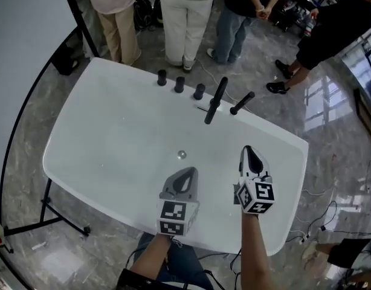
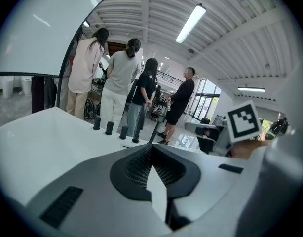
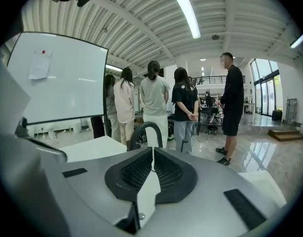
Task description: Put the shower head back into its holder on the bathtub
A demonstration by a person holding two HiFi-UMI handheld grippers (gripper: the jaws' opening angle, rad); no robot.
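The black shower head (image 1: 241,103) leans at a slant on the far rim of the white bathtub (image 1: 83,132), just right of the black spout (image 1: 215,100). Neither gripper touches it. My left gripper (image 1: 187,173) hangs over the tub's near side, jaws closed together with nothing between them. To its right my right gripper (image 1: 251,151) is a little farther forward, also shut and empty. In the left gripper view the shower head (image 2: 154,132) is a thin dark rod beyond the jaws. The spout (image 3: 146,131) arches just past the closed jaws in the right gripper view.
Three black knobs (image 1: 179,84) line the far rim left of the spout. A drain (image 1: 181,154) sits in the tub floor. Several people (image 1: 185,17) stand behind the tub. A black frame with a white board (image 1: 28,17) is at the left; cables (image 1: 318,222) lie on the floor at the right.
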